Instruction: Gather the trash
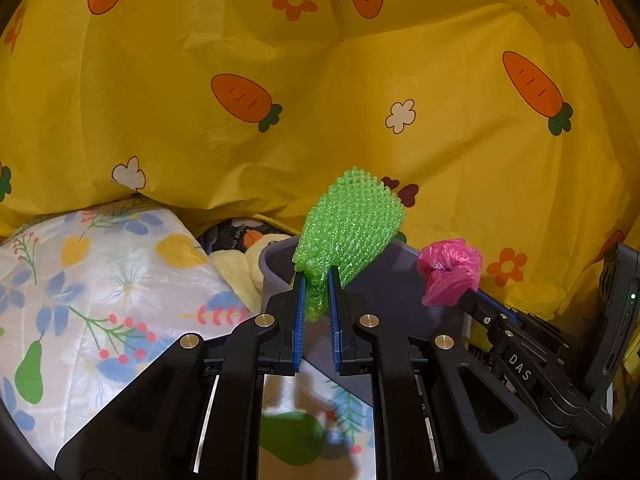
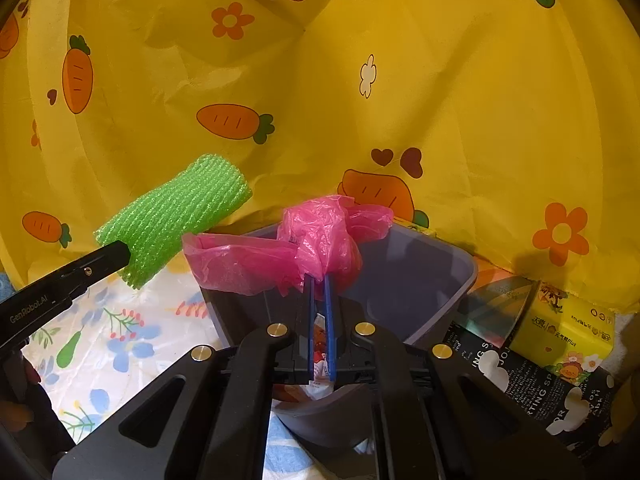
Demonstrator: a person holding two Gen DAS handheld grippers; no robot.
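Left tongs [image 1: 317, 280] clamp green foam netting [image 1: 352, 224]; right tongs [image 2: 319, 280] clamp a pink plastic bag [image 2: 320, 236], which hides part of the grey bin [image 2: 440, 264].

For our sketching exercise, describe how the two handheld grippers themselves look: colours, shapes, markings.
Both the left gripper and the right gripper are matte black, with angular linkage arms, brass-coloured round pivot pins and ridged blue fingers. White lettering shows: "GenRobot.AI" on the left, "DAS" on the right. No cables or sleeves visible.
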